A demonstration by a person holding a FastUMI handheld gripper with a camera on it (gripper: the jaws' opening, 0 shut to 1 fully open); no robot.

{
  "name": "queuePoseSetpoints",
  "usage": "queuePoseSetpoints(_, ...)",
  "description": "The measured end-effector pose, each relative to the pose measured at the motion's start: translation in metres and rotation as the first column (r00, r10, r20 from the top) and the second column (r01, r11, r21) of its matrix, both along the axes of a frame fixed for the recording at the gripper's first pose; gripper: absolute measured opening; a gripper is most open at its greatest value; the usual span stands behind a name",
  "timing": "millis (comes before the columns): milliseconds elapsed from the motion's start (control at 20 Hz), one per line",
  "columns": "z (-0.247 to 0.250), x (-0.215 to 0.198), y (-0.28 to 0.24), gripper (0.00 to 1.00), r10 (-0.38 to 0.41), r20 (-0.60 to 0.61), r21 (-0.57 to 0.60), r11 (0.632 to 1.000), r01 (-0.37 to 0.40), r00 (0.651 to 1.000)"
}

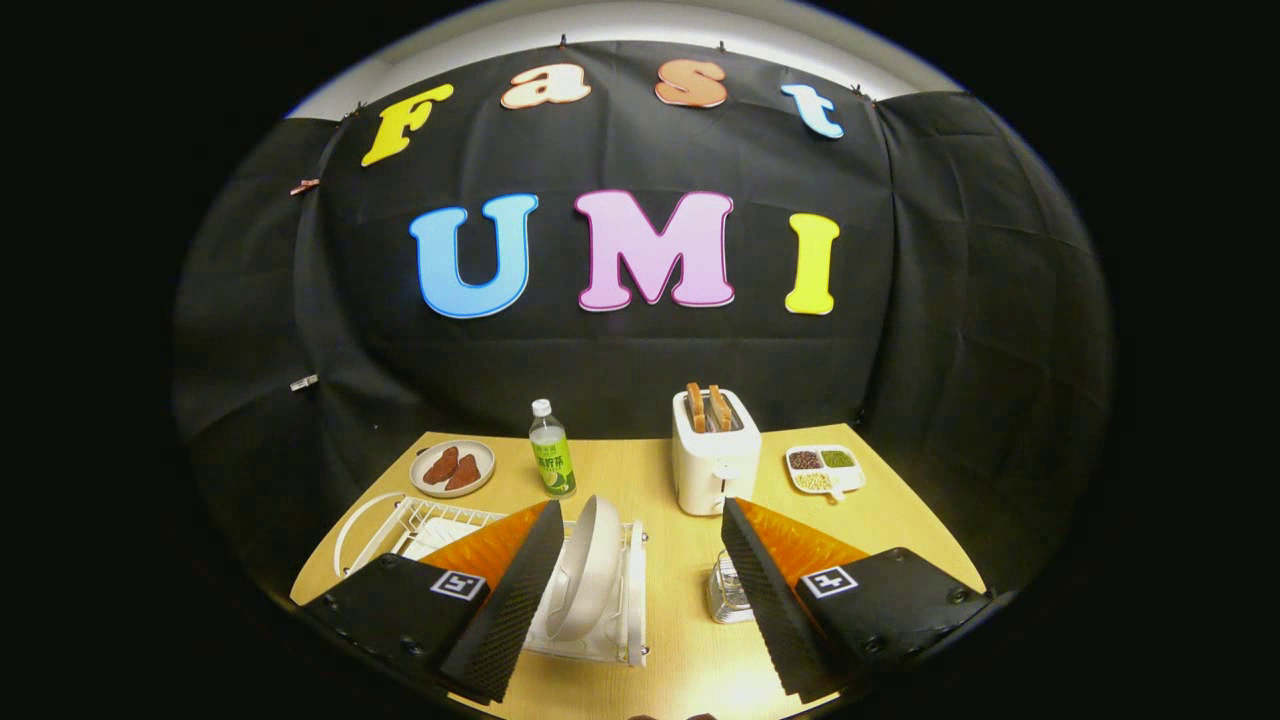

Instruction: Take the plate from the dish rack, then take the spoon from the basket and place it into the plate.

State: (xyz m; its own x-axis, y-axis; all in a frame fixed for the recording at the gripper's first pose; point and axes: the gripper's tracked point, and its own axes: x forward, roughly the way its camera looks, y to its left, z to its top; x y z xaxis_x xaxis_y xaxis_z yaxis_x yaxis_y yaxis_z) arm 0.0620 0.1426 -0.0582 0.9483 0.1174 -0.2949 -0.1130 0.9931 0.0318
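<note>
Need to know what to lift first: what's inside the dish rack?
A pale plate stands on edge in the dish rack, just ahead of the open gripper. One finger covers part of the rack.

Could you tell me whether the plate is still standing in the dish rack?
Yes: the plate stands on edge in the dish rack, just inside the open hand-held gripper's left finger, ungrasped.

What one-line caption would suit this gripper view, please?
Open gripper above the table, plate upright in dish rack by one finger.

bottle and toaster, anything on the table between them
Nothing: in the gripper view the table is bare between the bottle and the toaster. The open gripper hovers nearer.
</note>
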Motion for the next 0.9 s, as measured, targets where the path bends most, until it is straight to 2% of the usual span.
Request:
queuePoseSetpoints(200,-0.037,0.025,0.014,0.98,0.012,-0.114,-0.042,0.999,-0.017,0.993)
queuePoseSetpoints(550,-0.098,0.054,0.027,0.95,-0.017,-0.322,-0.026,1.000,0.009,0.947)
queuePoseSetpoints(650,-0.113,0.055,0.031,0.87,-0.012,-0.377,-0.023,1.000,0.004,0.926)
queuePoseSetpoints(800,-0.132,0.056,0.032,0.64,-0.030,-0.439,-0.023,1.000,0.022,0.898)
queuePoseSetpoints(900,-0.144,0.057,0.033,0.56,-0.041,-0.473,-0.004,0.999,0.044,0.880)
